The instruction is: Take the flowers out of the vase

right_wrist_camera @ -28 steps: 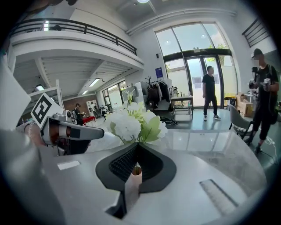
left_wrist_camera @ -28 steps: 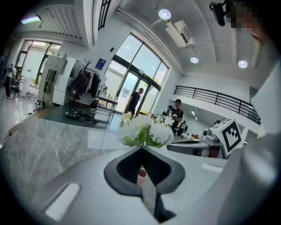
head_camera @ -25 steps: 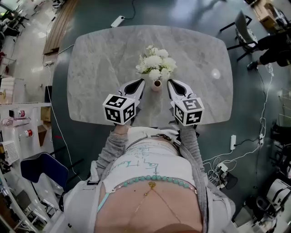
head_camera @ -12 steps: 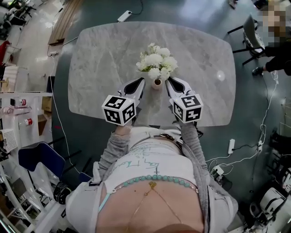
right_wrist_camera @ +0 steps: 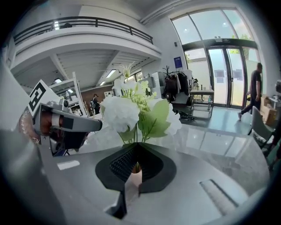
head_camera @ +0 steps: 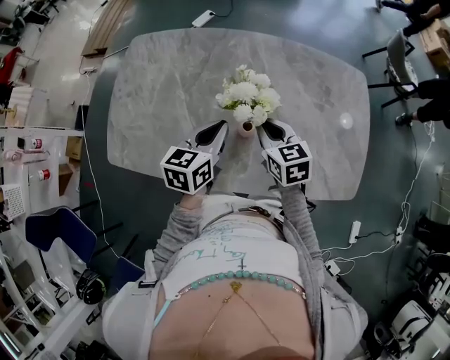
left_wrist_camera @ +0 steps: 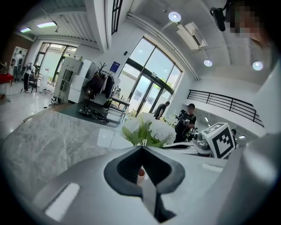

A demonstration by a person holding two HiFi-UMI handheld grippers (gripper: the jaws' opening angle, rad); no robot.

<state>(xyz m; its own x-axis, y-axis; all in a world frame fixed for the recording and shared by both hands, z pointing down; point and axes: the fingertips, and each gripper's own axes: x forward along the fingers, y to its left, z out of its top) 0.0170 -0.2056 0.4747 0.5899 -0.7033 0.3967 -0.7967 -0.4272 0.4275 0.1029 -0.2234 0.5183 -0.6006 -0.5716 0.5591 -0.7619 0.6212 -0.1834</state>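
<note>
A bunch of white flowers with green leaves stands upright in a small pale pink vase at the middle of the marble table. My left gripper lies just left of the vase, tips together, shut on nothing. My right gripper lies just right of it, also shut and holding nothing. In the left gripper view the flowers rise beyond the shut tips, with the vase showing through the jaw opening. The right gripper view shows the flowers close above the tips and the vase behind them.
The table's near edge runs just in front of the person's body. A bright light spot lies on the table at right. Chairs and people stand far right; a power strip and cables lie on the floor.
The right gripper has sunk a little and edged in toward the vase. The left gripper has kept its place. Both stay shut.
</note>
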